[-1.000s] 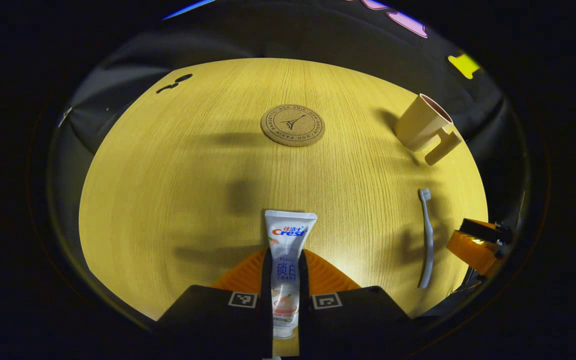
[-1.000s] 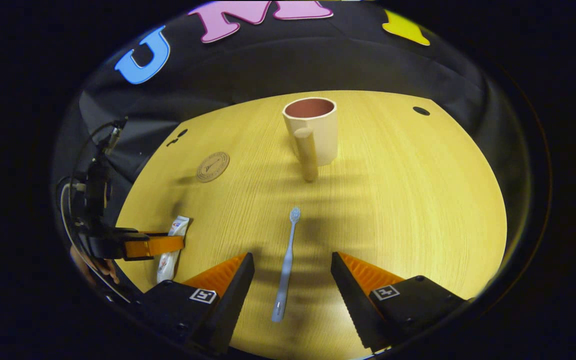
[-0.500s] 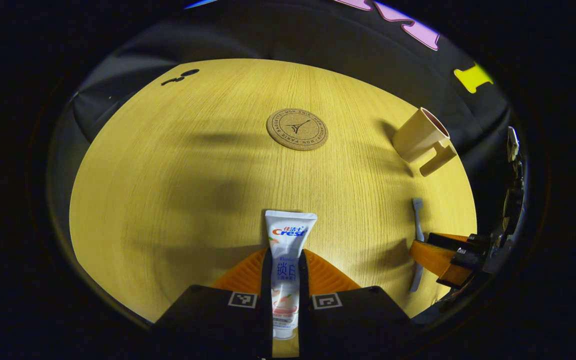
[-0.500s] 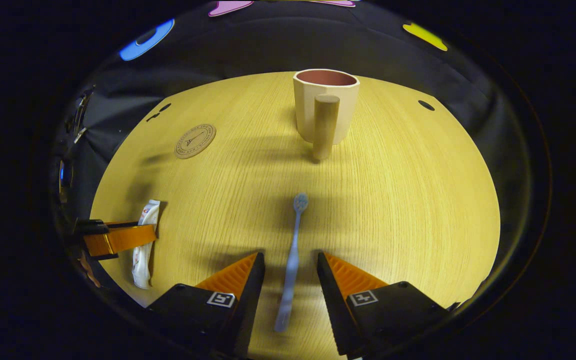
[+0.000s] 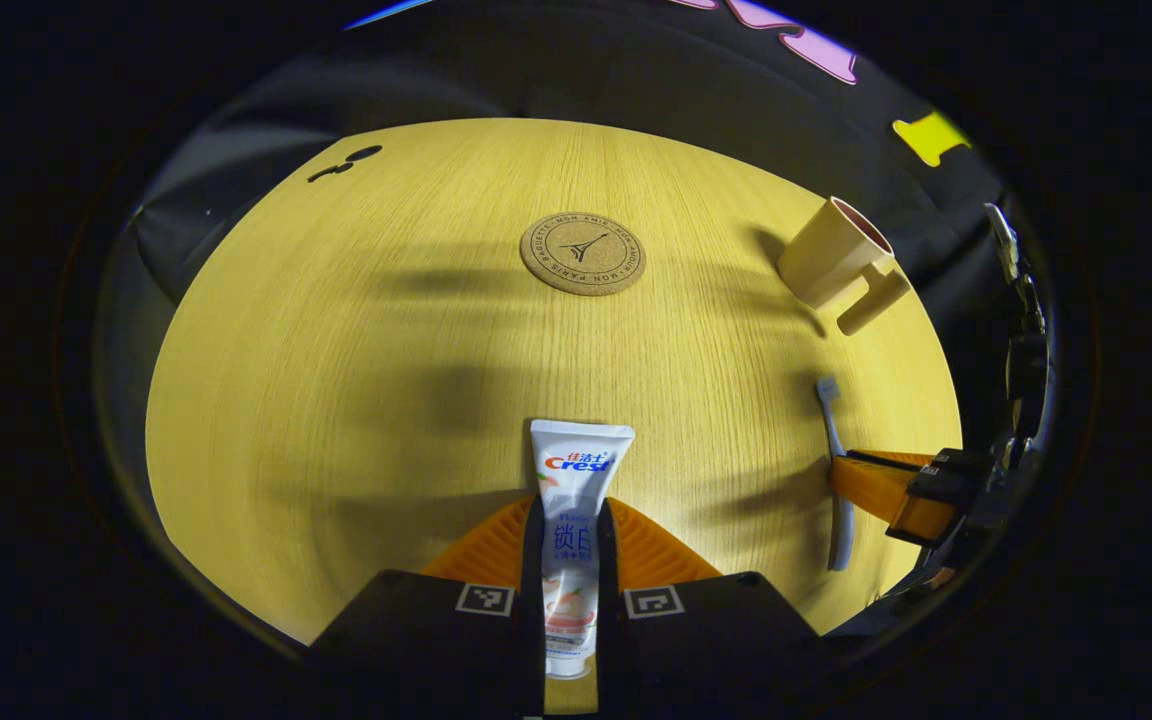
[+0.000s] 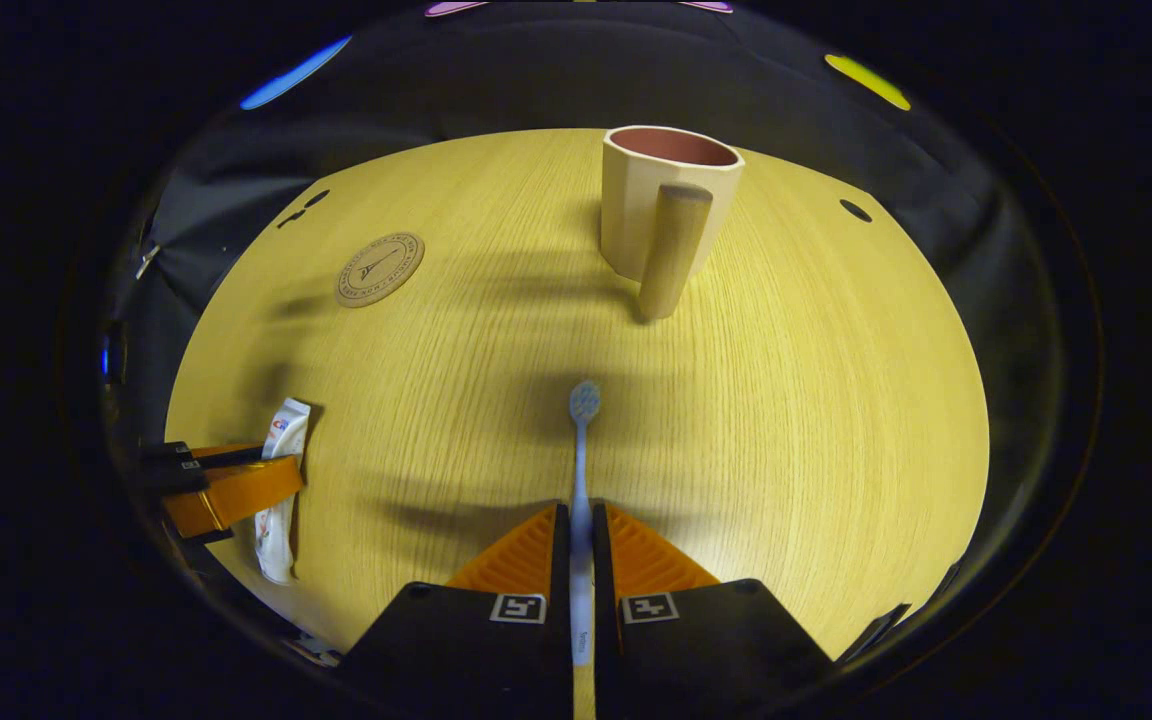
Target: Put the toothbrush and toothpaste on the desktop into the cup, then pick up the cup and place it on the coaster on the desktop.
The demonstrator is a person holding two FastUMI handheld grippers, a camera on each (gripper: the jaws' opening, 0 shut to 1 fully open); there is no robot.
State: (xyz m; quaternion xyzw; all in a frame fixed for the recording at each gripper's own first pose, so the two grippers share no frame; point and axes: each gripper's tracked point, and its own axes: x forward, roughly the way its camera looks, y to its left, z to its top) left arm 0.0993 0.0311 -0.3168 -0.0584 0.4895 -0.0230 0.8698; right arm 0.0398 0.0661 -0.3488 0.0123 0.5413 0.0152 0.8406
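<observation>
The left gripper clamps the toothpaste and the right gripper clamps the toothbrush, both seemingly resting on the desktop. The cup looks empty, away from the coaster; everything remains to do.

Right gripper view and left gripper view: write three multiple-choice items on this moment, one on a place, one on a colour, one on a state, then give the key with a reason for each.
1. Where is the coaster?
A. under the cup
B. bare on the desktop, apart from the cup
C. between a gripper's fingers

2. What colour is the inside of the cup?
A. reddish brown
B. bright green
C. white

3. What is the right gripper doing?
A. standing wide open over the cup
B. shut on the coaster
C. shut on the toothbrush handle

Key:
1 B, the coaster lies alone on the desktop, with the cup off to the side.
2 A, the right gripper view looks into the reddish brown mouth above cream walls.
3 C, both fingers press on the handle, while the left gripper holds the toothpaste likewise.
</observation>
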